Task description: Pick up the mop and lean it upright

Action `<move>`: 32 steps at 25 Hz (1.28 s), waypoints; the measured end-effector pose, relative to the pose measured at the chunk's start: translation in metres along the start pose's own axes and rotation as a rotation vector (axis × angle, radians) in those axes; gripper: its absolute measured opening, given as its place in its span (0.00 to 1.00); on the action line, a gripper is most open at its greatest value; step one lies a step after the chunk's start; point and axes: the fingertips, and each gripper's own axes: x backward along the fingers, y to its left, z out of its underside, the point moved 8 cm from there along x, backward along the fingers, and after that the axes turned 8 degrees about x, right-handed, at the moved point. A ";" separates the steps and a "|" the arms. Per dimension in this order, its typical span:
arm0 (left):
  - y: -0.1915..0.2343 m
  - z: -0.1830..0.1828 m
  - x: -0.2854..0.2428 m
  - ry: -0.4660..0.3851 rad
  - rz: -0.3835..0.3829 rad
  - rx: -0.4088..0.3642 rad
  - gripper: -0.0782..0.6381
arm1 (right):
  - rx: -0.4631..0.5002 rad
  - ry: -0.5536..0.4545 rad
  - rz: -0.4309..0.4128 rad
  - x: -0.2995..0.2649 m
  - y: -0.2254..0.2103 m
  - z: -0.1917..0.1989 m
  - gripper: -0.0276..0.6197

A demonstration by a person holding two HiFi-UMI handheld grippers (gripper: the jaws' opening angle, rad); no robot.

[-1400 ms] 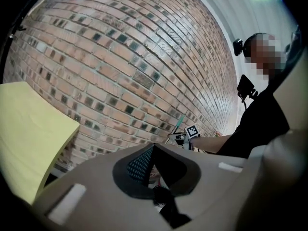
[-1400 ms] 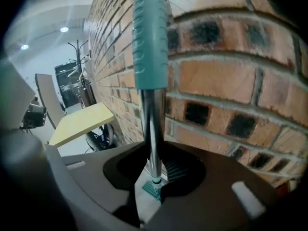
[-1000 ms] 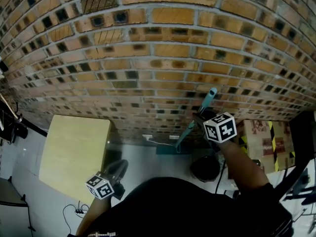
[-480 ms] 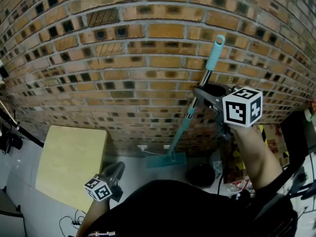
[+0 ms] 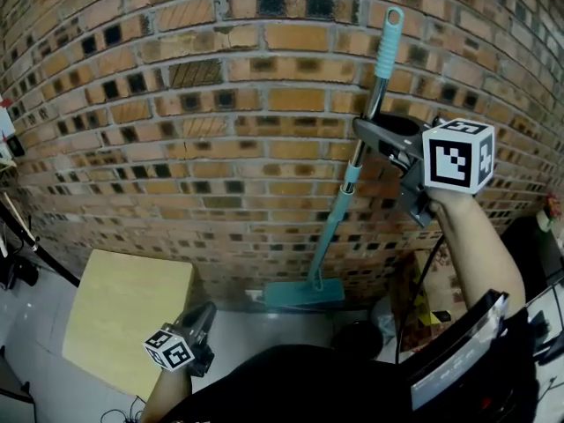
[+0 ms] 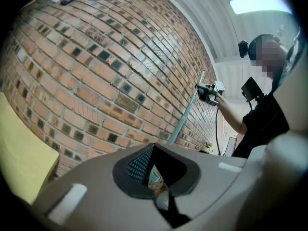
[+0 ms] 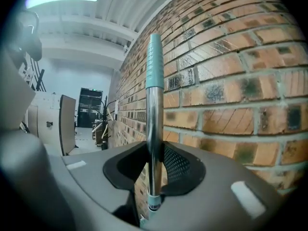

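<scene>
Two points: right gripper (image 5: 368,130), clamped on teal-and-chrome mop pole (image 5: 335,227) upper right, should rest pole top on red brick wall (image 5: 176,148), head (image 5: 304,295) planted; left gripper (image 5: 204,311) slack, empty.

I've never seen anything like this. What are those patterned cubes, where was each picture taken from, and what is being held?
No robot here: a person holds a two-fingered tool in each hand. The patterned cube is part of each tool. The head view comes from a camera on the person's head; the other two cameras ride on the tools. The right gripper has its fingers closed on the metal handle of the mop, whose teal head sits on the floor by the brick wall. The left gripper, low beside a pale table, holds nothing.
</scene>
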 end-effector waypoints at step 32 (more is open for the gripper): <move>-0.054 -0.089 0.016 -0.151 0.045 -0.164 0.10 | 0.006 -0.016 -0.029 0.013 0.013 -0.015 0.22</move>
